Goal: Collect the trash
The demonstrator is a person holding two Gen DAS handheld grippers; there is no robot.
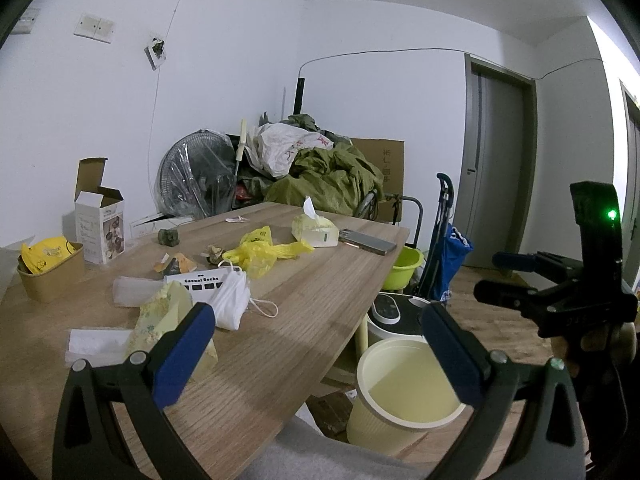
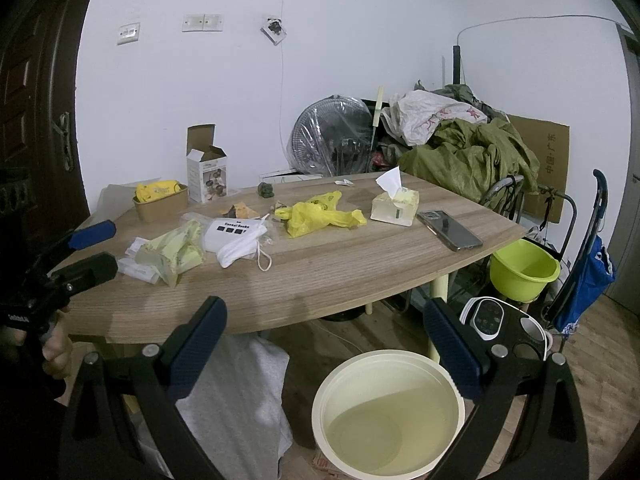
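Both hand-held grippers, left (image 1: 316, 344) and right (image 2: 324, 344), hanging spread, empty | crumpled yellow plastic bag (image 2: 316, 214) lying at 12 o'clock on wooden surface (image 2: 340, 280) | pale-yellow plastic bin (image 2: 386, 412) standing at 6 o'clock

Black tongs (image 2: 324, 352); blue pads (image 2: 200, 354); silver screws

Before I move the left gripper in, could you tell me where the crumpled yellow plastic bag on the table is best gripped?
Take the crumpled yellow plastic bag by its bunched, raised body at the left end, not the thin flat tail trailing right. Come from above with open fingers spanning its narrow width: the puffed folds give something to pinch, and probably little snags, though brown scraps lie close on its left.
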